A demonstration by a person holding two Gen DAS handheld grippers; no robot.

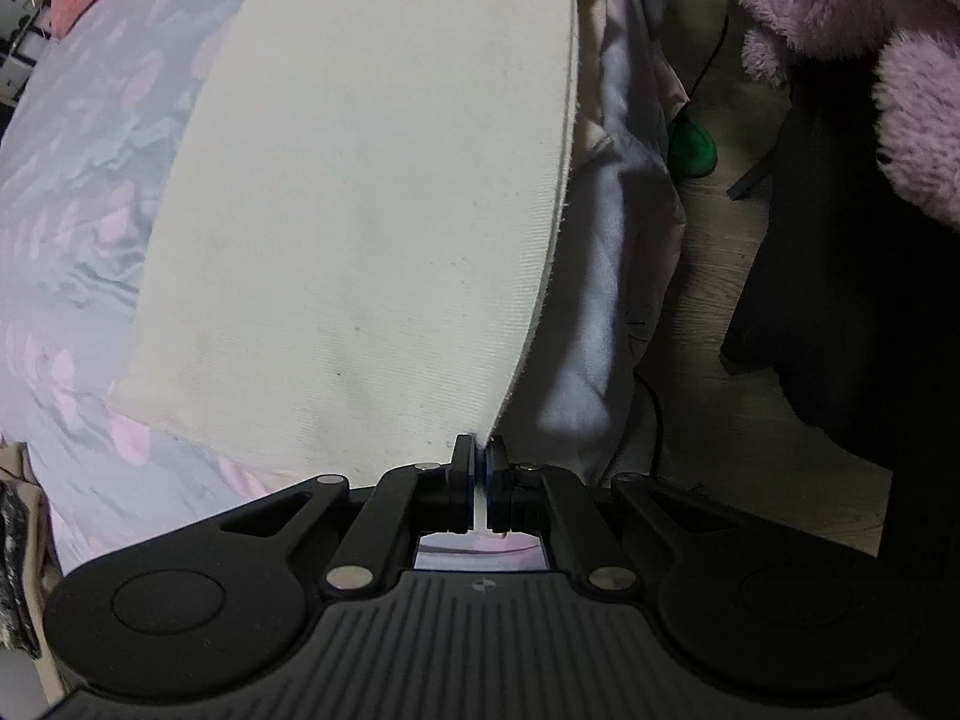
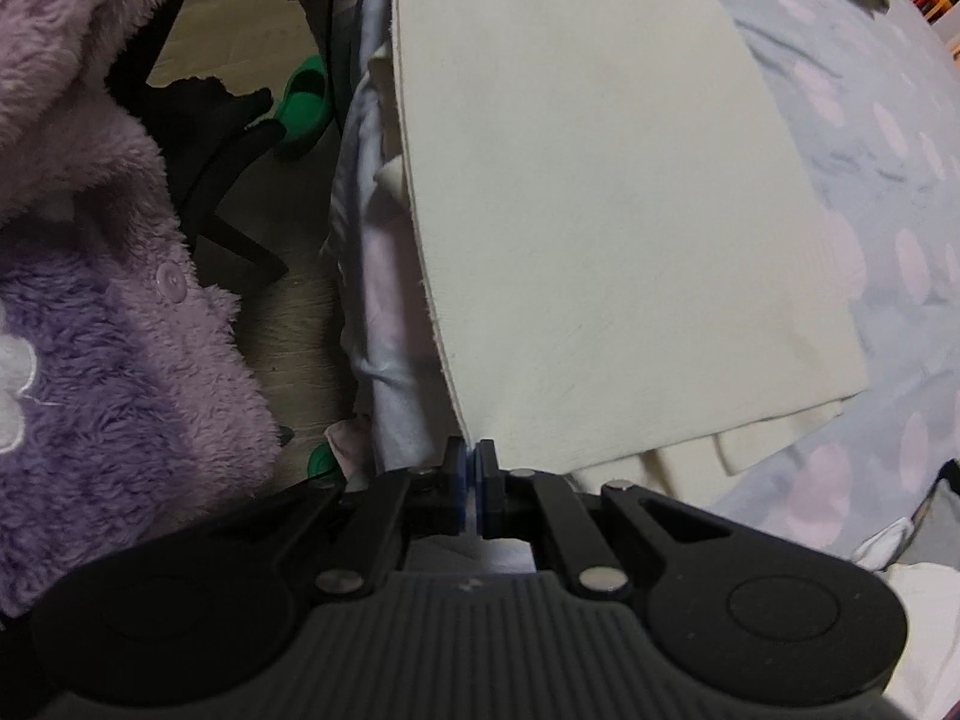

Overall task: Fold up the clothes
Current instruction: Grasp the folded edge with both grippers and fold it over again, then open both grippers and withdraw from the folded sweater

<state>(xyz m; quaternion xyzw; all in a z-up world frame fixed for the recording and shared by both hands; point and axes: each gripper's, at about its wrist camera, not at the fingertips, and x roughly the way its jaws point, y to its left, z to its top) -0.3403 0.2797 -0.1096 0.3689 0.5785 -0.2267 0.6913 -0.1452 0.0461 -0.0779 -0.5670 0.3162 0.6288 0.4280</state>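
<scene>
Cloth (image 1: 360,210) corners between both tongs

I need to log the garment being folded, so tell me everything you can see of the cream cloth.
The cream cloth is off-white with a fine ribbed weave and a few faint marks. It lies flat on the floral bedsheet near the bed's edge, folded over, with lower layers showing at one end. One long edge looks raw. The left gripper and right gripper are each shut on a corner of that edge.
</scene>
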